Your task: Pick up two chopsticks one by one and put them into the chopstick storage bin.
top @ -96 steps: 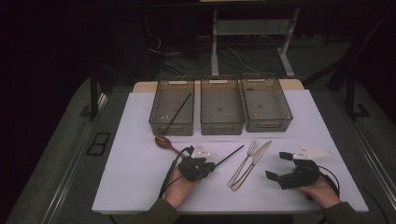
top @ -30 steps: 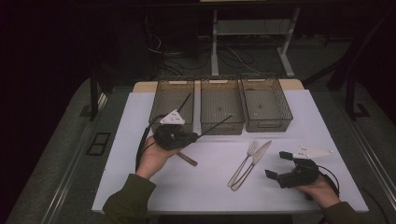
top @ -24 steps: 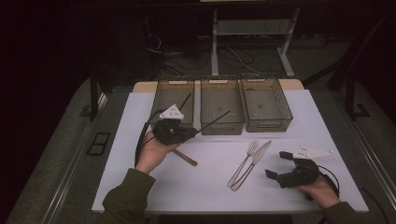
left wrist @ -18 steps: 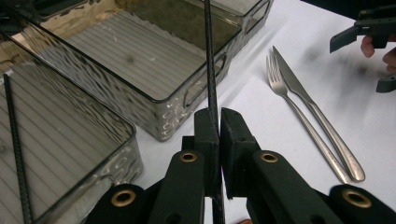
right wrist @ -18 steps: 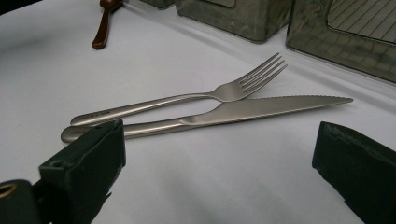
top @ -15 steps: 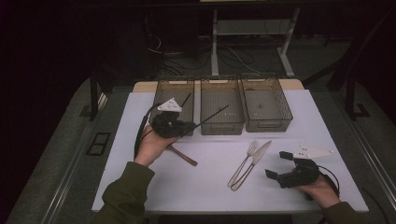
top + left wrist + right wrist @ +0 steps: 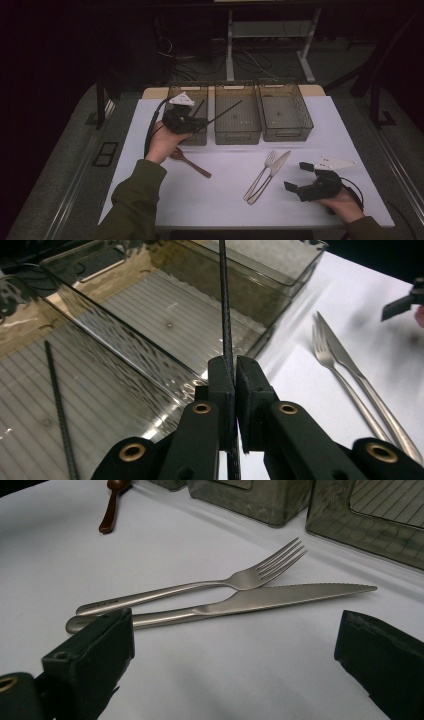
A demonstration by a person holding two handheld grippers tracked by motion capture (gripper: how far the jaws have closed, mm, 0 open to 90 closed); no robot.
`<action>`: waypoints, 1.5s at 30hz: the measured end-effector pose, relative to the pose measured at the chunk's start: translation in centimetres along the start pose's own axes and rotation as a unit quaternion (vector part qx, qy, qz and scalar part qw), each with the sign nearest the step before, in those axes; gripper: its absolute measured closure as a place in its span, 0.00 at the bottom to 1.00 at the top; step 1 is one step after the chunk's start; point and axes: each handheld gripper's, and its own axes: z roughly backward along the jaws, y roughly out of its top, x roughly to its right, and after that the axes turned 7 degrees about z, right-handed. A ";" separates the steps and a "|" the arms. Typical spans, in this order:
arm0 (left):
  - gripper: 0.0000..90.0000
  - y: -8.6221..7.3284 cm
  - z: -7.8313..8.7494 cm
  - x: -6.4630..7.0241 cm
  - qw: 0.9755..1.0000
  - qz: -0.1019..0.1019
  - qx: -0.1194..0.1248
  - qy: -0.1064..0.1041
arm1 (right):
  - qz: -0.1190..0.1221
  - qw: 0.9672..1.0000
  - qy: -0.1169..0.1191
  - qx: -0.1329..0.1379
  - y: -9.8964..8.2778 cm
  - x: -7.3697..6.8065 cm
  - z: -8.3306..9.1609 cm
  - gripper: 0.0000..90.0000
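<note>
The left claw (image 7: pixel 192 122) hangs above the near end of the left bin (image 7: pixel 176 95), its jaws pressed tight on a thin black chopstick (image 7: pixel 222 111). In the left gripper view the chopstick (image 7: pixel 223 300) runs straight up between the two black jaws of the left claw (image 7: pixel 234 371) and sticks out past them. Seen from the high view, its free end slants away from the left bin and reaches over the middle bin (image 7: pixel 236 136). A second black chopstick (image 7: pixel 57 405) lies flat on the ribbed floor of the left bin; in the high view its far end (image 7: pixel 198 107) leans at the bin's wall, just beside the claw.

A brown wooden spoon (image 7: pixel 192 163) lies on the white desk (image 7: pixel 210 200) just in front of the left bin, partly under the person's left hand (image 7: pixel 161 144). A fork (image 7: pixel 260 175) and a knife (image 7: pixel 270 176) lie side by side, well to the right of the left bin and nearer the person. The right claw (image 7: pixel 300 176) rests low over the desk, farther right again, jaws wide apart with nothing between them; in the right gripper view the fork (image 7: pixel 200 586) and knife (image 7: pixel 240 605) lie just beyond its open jaws.
</note>
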 end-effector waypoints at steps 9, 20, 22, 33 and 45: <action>0.95 1.1 -0.6 -2.0 1.000 0.006 -0.001 0.028 | -0.001 1.000 -0.001 0.001 0.0 0.1 0.0 0.03; 0.95 1.6 -0.3 -4.9 0.998 0.030 0.014 0.054 | 0.001 1.000 0.001 0.001 0.0 0.1 0.1 0.03; 0.95 1.5 -0.2 -5.5 0.997 0.034 0.012 0.062 | 0.001 1.000 0.001 0.001 0.0 0.1 0.1 0.02; 0.95 0.3 -0.6 -8.7 0.992 0.073 0.003 0.107 | 0.001 1.000 0.001 0.000 -0.1 0.2 0.1 0.02; 0.95 -0.7 -2.1 -10.6 0.986 0.098 -0.014 0.133 | 0.000 1.000 0.001 0.004 -0.1 0.2 0.2 0.02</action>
